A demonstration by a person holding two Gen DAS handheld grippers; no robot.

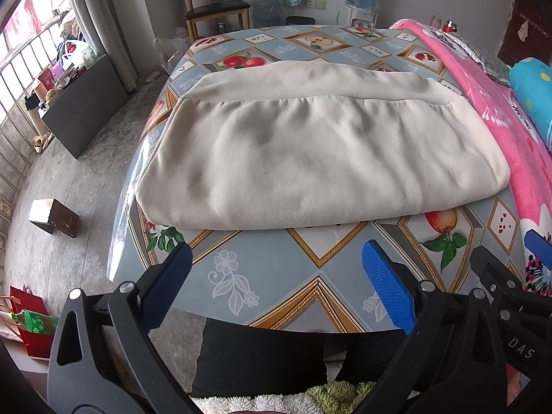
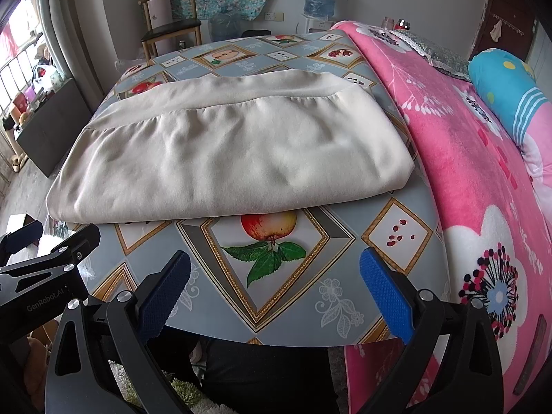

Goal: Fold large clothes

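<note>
A strip of bare patterned table [image 2: 276, 296] lies open between the near edge and the folded beige garment [image 2: 220, 158], wide enough for both splayed grippers, left [image 1: 276, 286] and right [image 2: 276, 289], to pass; a pink blanket [image 2: 465, 158] crowds the right side, touching the garment's corner, while the far tabletop beyond the cloth stays open

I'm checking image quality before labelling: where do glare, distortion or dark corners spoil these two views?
Left wrist view: strong barrel distortion bows the table edge; glare streaks its left rim; the window blows out; corners go black. Right wrist view: same bowing and black corners, window overexposed upper left. The beige garment stays sharp and evenly lit in both, and both open tongs are in focus.
</note>
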